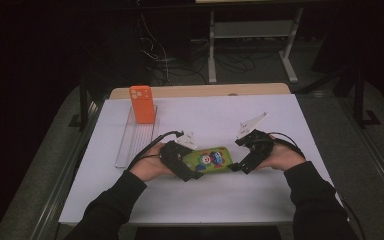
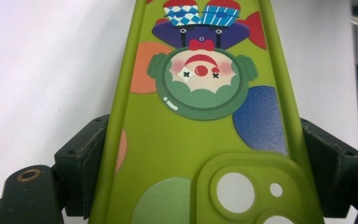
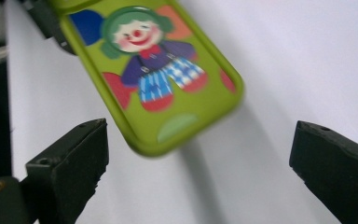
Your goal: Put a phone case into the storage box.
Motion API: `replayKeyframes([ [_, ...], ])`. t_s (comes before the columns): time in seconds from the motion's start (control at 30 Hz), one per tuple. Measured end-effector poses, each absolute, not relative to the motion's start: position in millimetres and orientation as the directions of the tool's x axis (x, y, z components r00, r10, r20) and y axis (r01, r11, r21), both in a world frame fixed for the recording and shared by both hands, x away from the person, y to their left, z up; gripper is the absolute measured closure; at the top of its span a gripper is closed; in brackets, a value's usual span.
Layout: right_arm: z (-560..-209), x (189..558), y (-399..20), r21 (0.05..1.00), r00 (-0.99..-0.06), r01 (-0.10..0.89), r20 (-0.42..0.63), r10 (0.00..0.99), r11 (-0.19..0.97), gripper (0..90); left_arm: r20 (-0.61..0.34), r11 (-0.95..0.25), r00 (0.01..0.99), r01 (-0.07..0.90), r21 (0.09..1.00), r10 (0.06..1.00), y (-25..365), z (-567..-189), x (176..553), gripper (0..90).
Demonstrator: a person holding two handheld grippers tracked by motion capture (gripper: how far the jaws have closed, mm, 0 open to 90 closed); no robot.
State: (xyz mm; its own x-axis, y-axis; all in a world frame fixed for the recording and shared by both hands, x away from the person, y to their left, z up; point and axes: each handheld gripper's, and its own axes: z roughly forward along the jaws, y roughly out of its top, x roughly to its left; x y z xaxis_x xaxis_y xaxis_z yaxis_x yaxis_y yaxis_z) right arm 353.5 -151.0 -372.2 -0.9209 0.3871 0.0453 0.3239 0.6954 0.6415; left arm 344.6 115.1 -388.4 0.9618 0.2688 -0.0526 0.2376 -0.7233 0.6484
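A lime-green phone case (image 1: 209, 159) printed with a clown lies lengthwise between my two grippers, just above the white table sheet. My left gripper (image 1: 190, 167) is shut on the case's camera-hole end. In the left gripper view both black pads press the side rims of the case (image 2: 191, 140), with the left gripper (image 2: 205, 163) centred on it. My right gripper (image 1: 240, 160) stands open at the other end. In the right gripper view the case (image 3: 154, 70) hangs ahead of the right gripper (image 3: 200, 158), whose wide-apart jaws touch nothing.
An orange phone case (image 1: 142, 104) stands upright at the far end of a clear tray (image 1: 135, 137) on the left of the white sheet (image 1: 220, 200). A wooden table edge (image 1: 200, 90) and desk legs (image 1: 212, 50) lie beyond.
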Motion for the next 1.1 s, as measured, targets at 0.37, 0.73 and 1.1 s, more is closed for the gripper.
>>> replayKeyframes([
  [0.37,-396.4,342.6,-167.5,0.686,-0.765,0.530,0.132,0.630,0.499,0.5,-0.021,-0.687,0.877,0.392,0.612,0.481,114.3,-399.8,343.1,15.4],
  [0.73,-415.4,333.8,-161.5,0.700,-0.695,0.590,0.187,0.695,0.402,0.0,-0.087,-0.612,0.839,0.458,0.645,0.537,121.4,-397.9,343.7,15.5],
  [1.1,-420.2,330.8,-150.2,0.767,-0.693,0.504,0.084,0.716,0.398,0.0,-0.119,-0.578,0.825,0.482,0.659,0.552,123.6,-395.2,344.5,15.5],
])
